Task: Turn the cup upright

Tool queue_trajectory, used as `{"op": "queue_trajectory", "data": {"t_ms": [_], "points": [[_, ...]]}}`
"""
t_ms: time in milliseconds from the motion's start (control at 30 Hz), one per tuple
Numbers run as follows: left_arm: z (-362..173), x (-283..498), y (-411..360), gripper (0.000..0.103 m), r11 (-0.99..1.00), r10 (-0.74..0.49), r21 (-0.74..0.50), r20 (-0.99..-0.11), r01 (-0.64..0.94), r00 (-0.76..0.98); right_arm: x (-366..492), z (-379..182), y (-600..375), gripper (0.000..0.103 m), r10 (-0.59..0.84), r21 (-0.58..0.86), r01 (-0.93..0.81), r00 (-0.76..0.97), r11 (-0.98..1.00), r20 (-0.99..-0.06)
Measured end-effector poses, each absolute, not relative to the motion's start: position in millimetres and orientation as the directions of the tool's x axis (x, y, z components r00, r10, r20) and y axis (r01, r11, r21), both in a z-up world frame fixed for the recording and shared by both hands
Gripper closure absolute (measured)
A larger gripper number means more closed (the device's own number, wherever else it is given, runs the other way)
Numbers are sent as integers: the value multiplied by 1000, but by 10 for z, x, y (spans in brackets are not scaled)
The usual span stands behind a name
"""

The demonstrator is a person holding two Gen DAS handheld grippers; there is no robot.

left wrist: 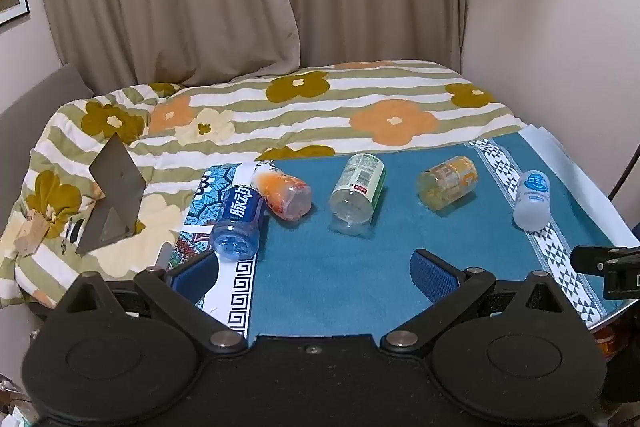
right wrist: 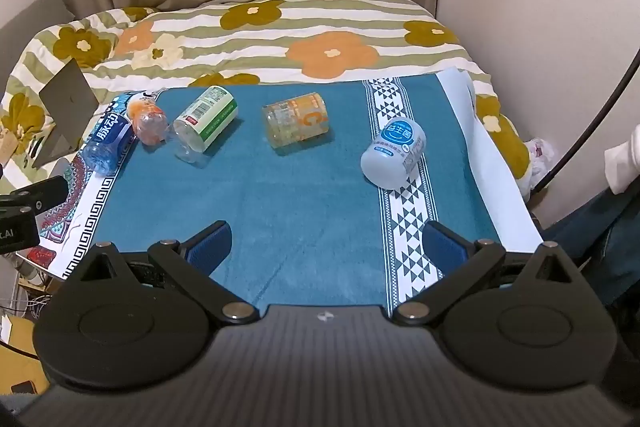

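Five cut-bottle cups lie on their sides in a row on the teal mat (right wrist: 304, 195) over the worktop: blue-label cup (left wrist: 239, 223), orange cup (left wrist: 285, 193), green-label cup (right wrist: 206, 123), yellow cup (right wrist: 296, 119), white cup (right wrist: 394, 151); none upright. Left gripper (left wrist: 316, 277) and right gripper (right wrist: 326, 247) both spread wide, holding nothing, short of the row. Cups look thin, light, crushable, slick plastic; likely to roll; I'd take hold mid-body across the label, gentle squeeze.

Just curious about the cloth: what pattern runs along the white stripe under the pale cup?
Rows of dark grey triangles on the white stripe beneath the pale cup; clearest from the right wrist.
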State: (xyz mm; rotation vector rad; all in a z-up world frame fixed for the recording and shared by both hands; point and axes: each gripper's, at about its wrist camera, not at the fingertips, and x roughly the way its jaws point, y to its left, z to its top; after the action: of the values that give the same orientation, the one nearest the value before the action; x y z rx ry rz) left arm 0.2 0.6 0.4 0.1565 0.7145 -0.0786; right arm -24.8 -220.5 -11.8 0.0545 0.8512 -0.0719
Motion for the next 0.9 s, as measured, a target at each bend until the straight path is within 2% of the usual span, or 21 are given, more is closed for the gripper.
{"op": "queue_trajectory", "data": {"t_ms": [233,267,900], "points": [[7,0,5,0,986,-42,94,-659,138,751,-234,-126,-2196,0,-44,14,83,653,996,-756],[-15,36,4,0,987,-11,114,-661,116,750,-230,-126,-2194,0,-43,15,83,652,996,-757],[-37,83,44,0,990,-16,95,-674,108,739,-152,-183,-2174,0,-31,20,76,621,997,-783]]}}
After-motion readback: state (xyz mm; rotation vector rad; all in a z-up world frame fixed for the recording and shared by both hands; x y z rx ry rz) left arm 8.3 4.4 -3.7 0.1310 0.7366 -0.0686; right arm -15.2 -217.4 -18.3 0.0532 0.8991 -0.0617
